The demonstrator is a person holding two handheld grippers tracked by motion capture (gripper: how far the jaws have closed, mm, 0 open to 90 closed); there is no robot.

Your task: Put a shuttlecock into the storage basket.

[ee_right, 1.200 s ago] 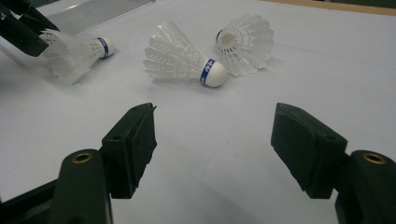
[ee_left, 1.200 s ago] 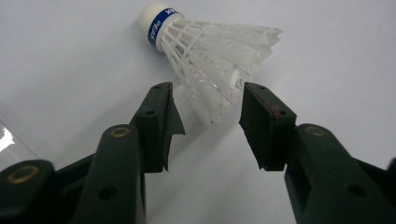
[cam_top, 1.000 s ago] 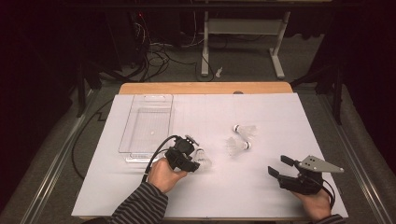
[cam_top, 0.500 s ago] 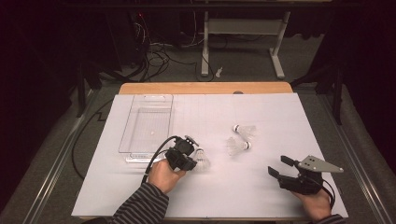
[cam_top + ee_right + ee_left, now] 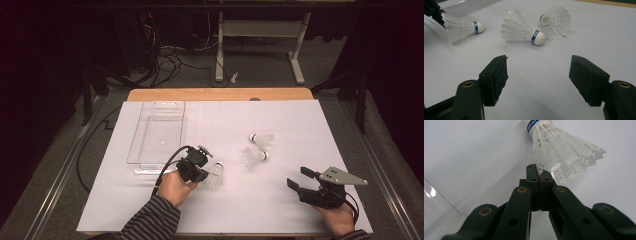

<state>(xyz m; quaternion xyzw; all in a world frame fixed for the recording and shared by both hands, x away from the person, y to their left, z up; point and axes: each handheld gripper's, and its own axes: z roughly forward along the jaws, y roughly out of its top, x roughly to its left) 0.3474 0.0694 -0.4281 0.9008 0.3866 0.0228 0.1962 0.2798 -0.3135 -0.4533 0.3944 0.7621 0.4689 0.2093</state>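
A white shuttlecock [image 5: 216,175] with a blue band lies on the white table sheet, cork end pointing away from my left gripper [image 5: 204,176]. In the left gripper view the jaws have just been closing and now meet, and my left gripper [image 5: 539,173] pinches the feather rim of the shuttlecock [image 5: 564,152]. My right gripper [image 5: 299,178] rests near the front right of the sheet. Its jaws stand wide apart with nothing between them [image 5: 539,65]. The held shuttlecock [image 5: 461,27] lies at the far left of the right gripper view.
Two more shuttlecocks [image 5: 262,140] [image 5: 254,156] lie side by side mid-table, ahead of my right gripper [image 5: 524,31] [image 5: 556,21]. A clear plastic tray [image 5: 156,104] sits at the back left, just beyond my left hand. The table's wooden edge [image 5: 220,94] runs along the far side.
Both hands stay where they were. The left gripper's jaws look narrower on the shuttlecock's skirt than a second ago.
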